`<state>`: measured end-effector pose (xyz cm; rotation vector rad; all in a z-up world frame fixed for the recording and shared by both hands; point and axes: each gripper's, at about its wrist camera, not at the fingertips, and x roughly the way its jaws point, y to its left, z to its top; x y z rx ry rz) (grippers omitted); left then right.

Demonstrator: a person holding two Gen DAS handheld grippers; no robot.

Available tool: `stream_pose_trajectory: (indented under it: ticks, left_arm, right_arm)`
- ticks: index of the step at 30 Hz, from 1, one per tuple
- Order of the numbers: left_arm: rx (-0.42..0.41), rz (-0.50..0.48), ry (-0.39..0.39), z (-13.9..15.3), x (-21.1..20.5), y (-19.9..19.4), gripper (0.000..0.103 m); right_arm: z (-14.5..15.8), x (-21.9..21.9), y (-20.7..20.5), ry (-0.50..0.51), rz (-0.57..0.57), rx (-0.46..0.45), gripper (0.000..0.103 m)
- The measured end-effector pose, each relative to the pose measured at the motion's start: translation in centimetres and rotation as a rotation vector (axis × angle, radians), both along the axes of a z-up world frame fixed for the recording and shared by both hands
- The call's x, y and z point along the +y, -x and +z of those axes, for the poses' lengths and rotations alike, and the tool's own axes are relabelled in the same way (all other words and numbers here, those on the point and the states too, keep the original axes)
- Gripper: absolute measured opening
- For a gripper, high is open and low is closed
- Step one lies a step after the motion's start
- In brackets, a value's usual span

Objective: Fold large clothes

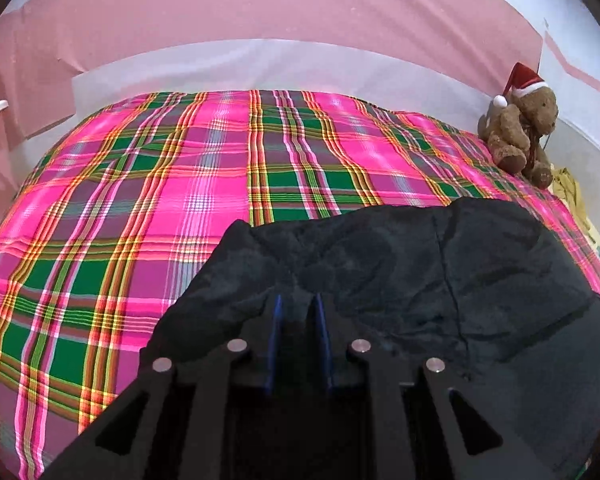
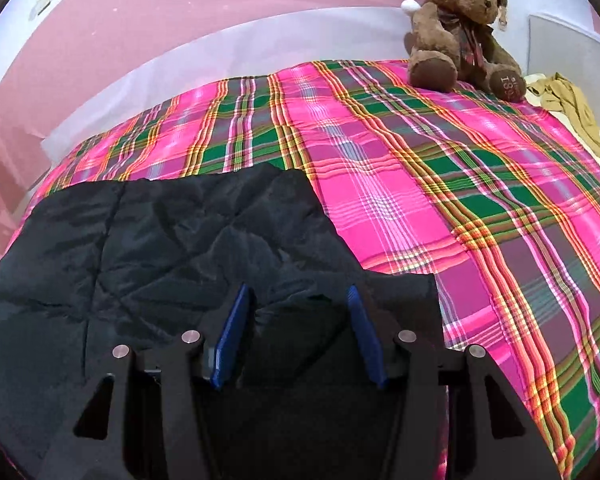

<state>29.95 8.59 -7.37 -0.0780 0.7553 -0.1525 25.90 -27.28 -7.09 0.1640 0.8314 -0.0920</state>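
Jacket (image 1: 420,280), black, on plaid sheet (image 1: 140,200). Left gripper (image 1: 298,304) jaws clamped on jacket; right gripper (image 2: 300,296) jaws apart over it. Teddy (image 2: 460,28) at 1 o'clock.

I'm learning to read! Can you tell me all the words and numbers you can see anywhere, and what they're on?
"189": stitched on the sole of the teddy bear's foot, seen sideways in the right wrist view; a last digit and a small word beside it are too blurred to read.
Nothing readable on the black jacket, the plaid bedspread or the bear's red Santa hat.
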Motion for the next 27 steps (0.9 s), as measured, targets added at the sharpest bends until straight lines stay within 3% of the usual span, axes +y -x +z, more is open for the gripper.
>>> stream_pose_trajectory:
  ticks: [6, 12, 14, 22, 27]
  left_arm:
    - [0.013, 0.004, 0.009, 1.6, 0.5, 0.5, 0.020]
    - [-0.044, 0.020, 0.078, 4.7, 2.4, 3.9, 0.035]
    - [-0.055, 0.038, 0.087, 5.3, 3.0, 5.2, 0.045]
    - [-0.075, 0.080, 0.101, 5.0, 4.5, 9.5, 0.055]
    - [-0.073, 0.118, 0.096, 4.0, 5.3, 10.4, 0.055]
  right_arm:
    - [2.2, -1.4, 0.4, -0.105, -0.004, 0.010, 0.053]
    - [6.3, -2.8, 4.1, -0.257, 0.014, -0.091, 0.053]
    - [6.9, -2.5, 5.2, -0.264, 0.034, -0.106, 0.058]
    - [6.7, -1.2, 10.0, -0.172, 0.061, -0.112, 0.061]
    - [5.7, -1.1, 11.2, -0.095, 0.040, -0.082, 0.061]
